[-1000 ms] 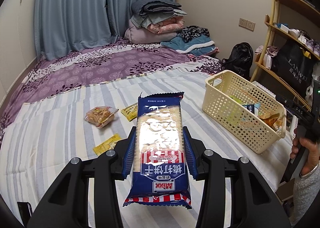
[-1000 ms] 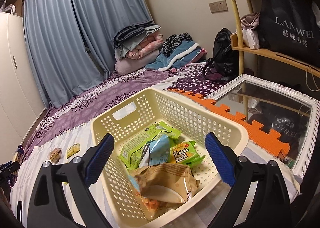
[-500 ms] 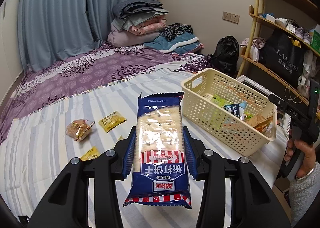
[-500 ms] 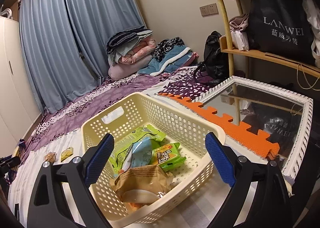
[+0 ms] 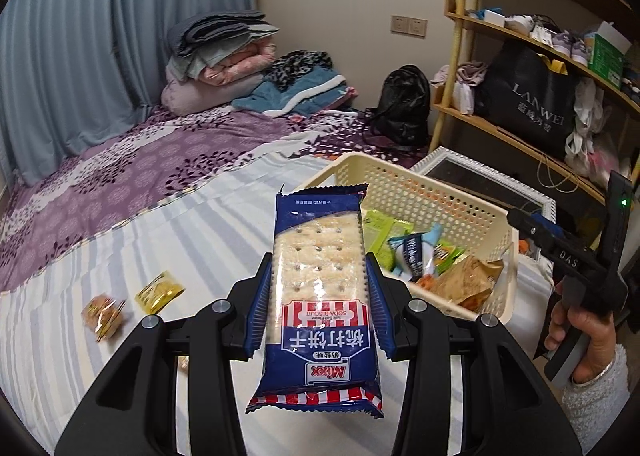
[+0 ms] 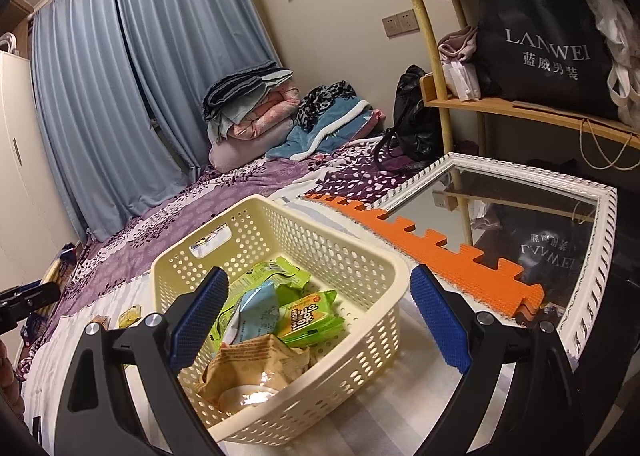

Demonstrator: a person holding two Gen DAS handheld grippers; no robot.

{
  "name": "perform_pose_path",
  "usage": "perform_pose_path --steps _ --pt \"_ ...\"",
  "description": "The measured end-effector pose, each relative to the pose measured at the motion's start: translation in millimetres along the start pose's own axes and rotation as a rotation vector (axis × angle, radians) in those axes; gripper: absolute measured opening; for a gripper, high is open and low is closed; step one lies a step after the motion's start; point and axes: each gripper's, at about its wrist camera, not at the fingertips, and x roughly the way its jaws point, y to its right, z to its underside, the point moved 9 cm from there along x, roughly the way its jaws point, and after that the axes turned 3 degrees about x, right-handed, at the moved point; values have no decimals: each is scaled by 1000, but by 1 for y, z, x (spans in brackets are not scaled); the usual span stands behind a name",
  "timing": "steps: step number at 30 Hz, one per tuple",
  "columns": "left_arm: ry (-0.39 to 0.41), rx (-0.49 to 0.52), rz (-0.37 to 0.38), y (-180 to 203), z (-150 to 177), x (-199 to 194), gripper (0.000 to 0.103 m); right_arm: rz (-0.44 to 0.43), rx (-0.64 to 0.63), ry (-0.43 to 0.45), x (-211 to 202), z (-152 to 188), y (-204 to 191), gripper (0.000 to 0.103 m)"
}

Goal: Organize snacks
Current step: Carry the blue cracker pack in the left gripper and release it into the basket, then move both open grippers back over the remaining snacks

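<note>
Left wrist view: the left claw is clenched on the soda biscuit pack at mid-length, held over the bed near the basket. It looks light, slick and brittle, so side grip suits. Right wrist view: the right claw gapes empty, angled down over the basket's snacks.

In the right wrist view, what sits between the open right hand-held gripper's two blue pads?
The cream basket with its snack packets shows between the right hand-held gripper's pads, which grip nothing.
</note>
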Motion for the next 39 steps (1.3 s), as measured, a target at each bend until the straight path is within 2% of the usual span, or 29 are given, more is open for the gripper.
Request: perform_pose_path --steps 9,18,19,20,22,27,33,35,39 --pt "-8 52 69 41 -30 39 45 11 46 1 -1 0 21 92" --pt "-10 38 135 65 -50 79 45 27 56 7 -2 -3 31 92" --pt "-5 42 138 68 -53 82 51 29 56 6 -1 -3 32 92" --pt "-2 44 140 70 -55 85 68 31 57 5 -1 -3 33 92" --pt "15 45 130 70 -58 86 83 34 56 3 0 -2 32 92" --pt "10 58 120 62 -51 85 83 33 51 -5 4 0 27 92" --pt "2 -4 89 34 -42 79 83 12 21 -9 5 1 9 92" --pt "10 -19 77 26 -42 75 88 8 13 -8 5 0 4 92" --pt "26 -39 65 13 -41 64 89 4 3 -5 2 -1 -4 92"
